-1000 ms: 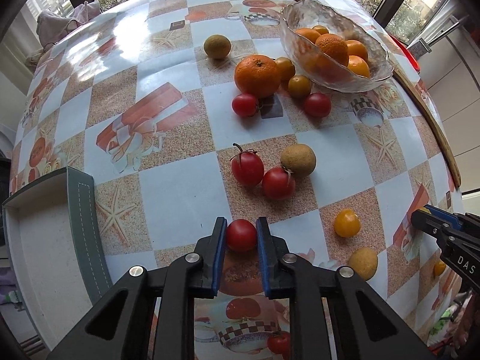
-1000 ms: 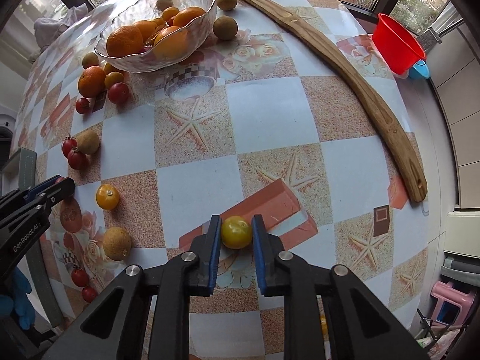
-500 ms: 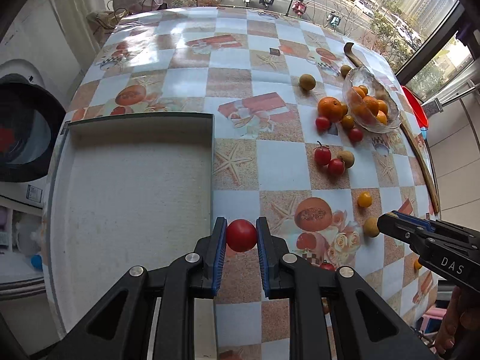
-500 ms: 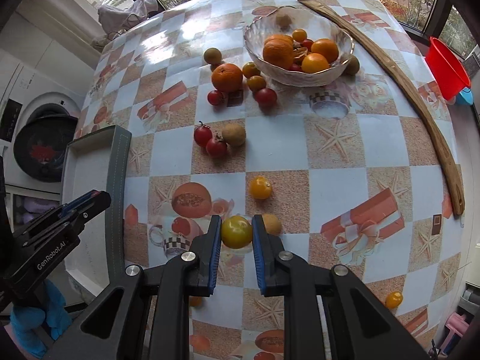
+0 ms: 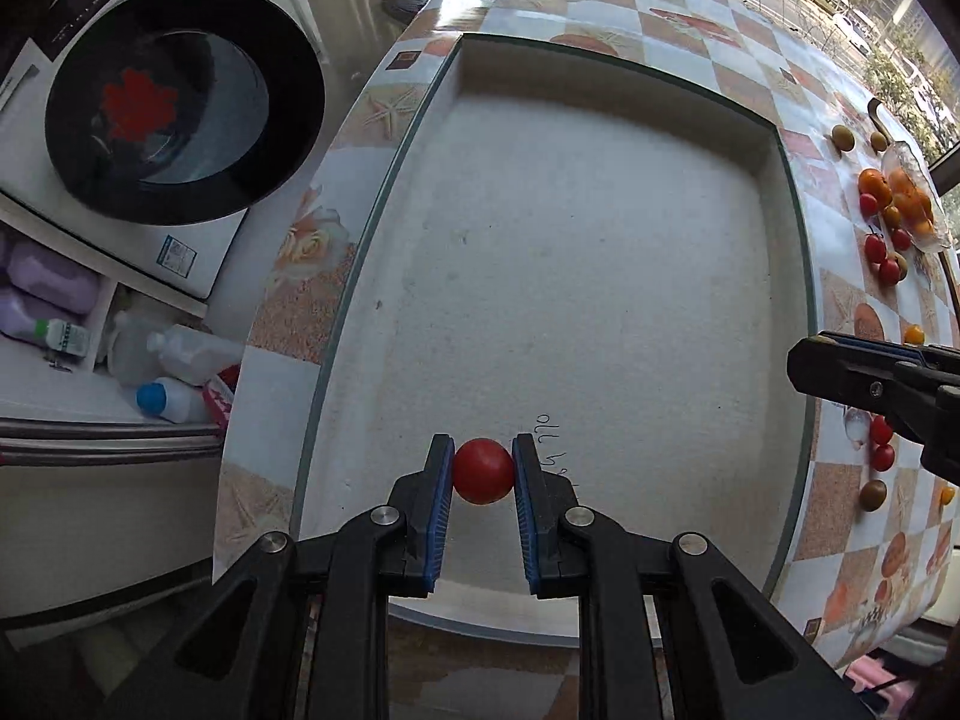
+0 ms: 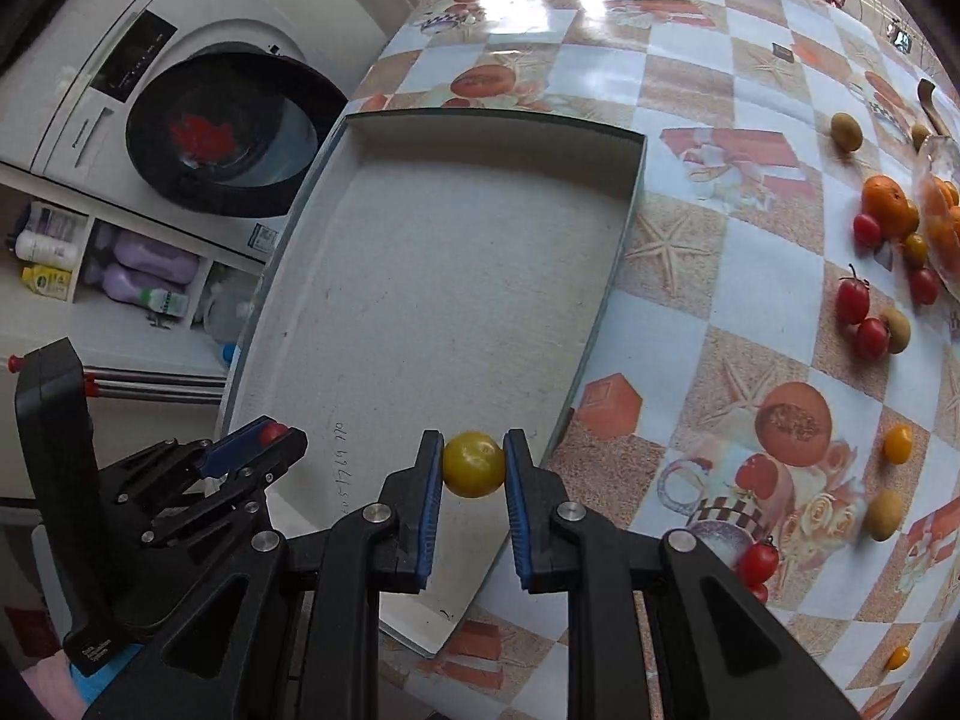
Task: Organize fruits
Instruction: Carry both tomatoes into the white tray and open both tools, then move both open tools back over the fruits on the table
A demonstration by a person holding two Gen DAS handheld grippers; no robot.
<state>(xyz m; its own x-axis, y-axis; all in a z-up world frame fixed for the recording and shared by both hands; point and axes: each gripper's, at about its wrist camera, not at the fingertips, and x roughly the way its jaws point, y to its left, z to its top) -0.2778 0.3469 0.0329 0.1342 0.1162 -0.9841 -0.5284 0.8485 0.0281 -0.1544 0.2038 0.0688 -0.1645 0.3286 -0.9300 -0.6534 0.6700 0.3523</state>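
Observation:
My left gripper (image 5: pixel 483 471) is shut on a red tomato (image 5: pixel 483 471) and hangs over the near part of a shallow white tray (image 5: pixel 570 240). In the right wrist view that same left gripper (image 6: pixel 264 438) shows at the lower left with the red tomato (image 6: pixel 273 432) in it. My right gripper (image 6: pixel 473 464) is shut on a yellow tomato (image 6: pixel 473 464) above the tray's right rim (image 6: pixel 606 300). More red tomatoes (image 6: pixel 861 315), yellow tomatoes (image 6: pixel 898 444), an orange (image 6: pixel 885 198) and brown fruits (image 6: pixel 846 131) lie on the tablecloth to the right.
A glass bowl (image 5: pixel 912 198) of oranges stands at the far right. To the left of the table are a washing machine (image 5: pixel 174 102) and a shelf with bottles (image 5: pixel 180 354). The right gripper's fingers (image 5: pixel 864 372) reach in from the right in the left wrist view.
Both grippers have swung left from the scattered fruit to the white tray, each still carrying its tomato. The fruit pile and bowl now lie far off to the right.

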